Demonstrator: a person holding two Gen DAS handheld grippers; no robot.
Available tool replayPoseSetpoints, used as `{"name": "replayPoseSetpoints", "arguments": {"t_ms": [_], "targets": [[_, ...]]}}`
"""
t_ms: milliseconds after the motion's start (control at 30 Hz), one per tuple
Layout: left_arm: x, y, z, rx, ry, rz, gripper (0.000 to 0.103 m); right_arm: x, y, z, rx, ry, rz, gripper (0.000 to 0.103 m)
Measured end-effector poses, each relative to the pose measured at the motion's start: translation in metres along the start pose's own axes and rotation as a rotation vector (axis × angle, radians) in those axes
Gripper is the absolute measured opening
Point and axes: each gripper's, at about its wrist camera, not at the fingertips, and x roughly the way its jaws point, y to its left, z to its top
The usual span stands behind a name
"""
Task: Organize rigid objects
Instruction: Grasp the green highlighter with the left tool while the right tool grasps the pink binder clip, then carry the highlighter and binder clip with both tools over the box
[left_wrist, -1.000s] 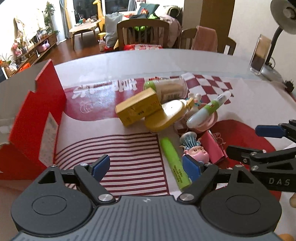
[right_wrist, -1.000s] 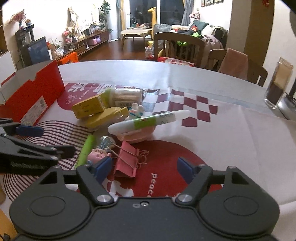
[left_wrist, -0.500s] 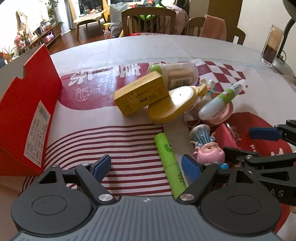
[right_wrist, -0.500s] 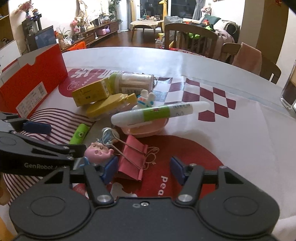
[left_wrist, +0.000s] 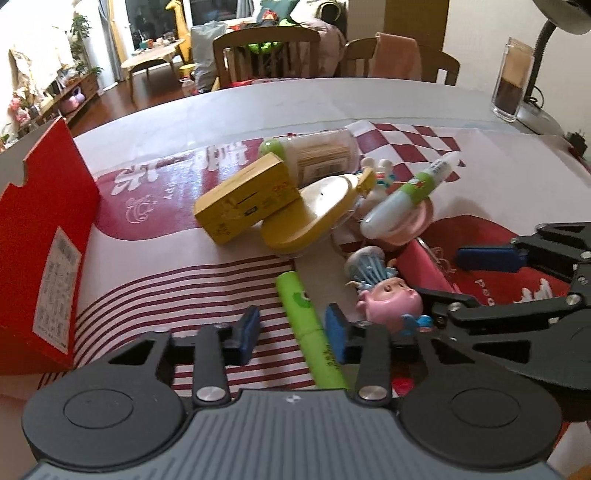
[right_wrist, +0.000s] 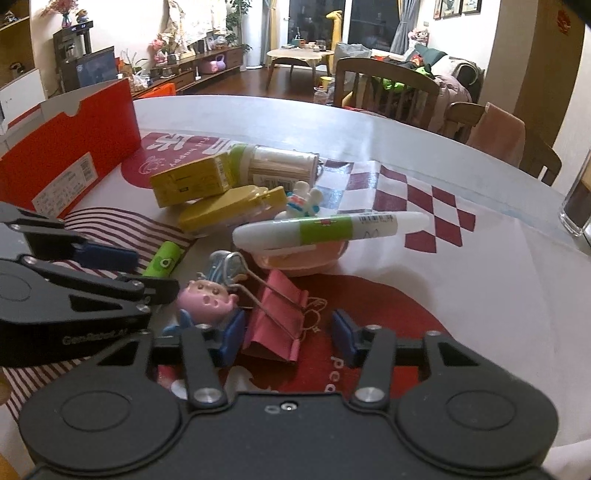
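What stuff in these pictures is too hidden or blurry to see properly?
- Red box, left wrist view: cut off by the left edge; its inside is out of sight.
- Green marker, left wrist view: its near end disappears behind the left tongs.
- Pink pig toy, right wrist view: its body is hidden behind the right tongs.
- Yellow box, both views: its print is too small to read.

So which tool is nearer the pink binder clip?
Right. The right tool straddles the pink binder clip, open around its near end. The left tool sits further left, around the green highlighter.
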Motion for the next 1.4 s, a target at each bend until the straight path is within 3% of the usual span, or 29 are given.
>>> {"name": "replayPoseSetpoints", "arguments": {"t_ms": [33, 133, 333, 1000, 1400], "targets": [[0.0, -0.001, 0.0, 0.004, 0.001, -0.002, 0.032, 0.0, 0.0, 0.0, 0.001, 0.002, 0.017, 0.032], [-0.001, -0.003, 0.0, 0.023, 0.001, -0.014, 0.023, -0.001, 0.0, 0.0, 0.029, 0.004, 0.033, 0.032], [-0.003, 0.003, 0.001, 0.001, 0.017, -0.034, 0.017, -0.007, -0.002, 0.0, 0.069, -0.004, 0.018, 0.03], [-0.055, 0.046, 0.004, -0.132, -0.028, -0.123, 0.017, -0.069, -0.003, 0.01, 0.151, -0.109, -0.058, 0.028], [-0.103, 0.098, 0.018, -0.191, -0.079, -0.146, 0.017, -0.111, 0.035, 0.048, 0.15, -0.167, -0.003, 0.028]]}}
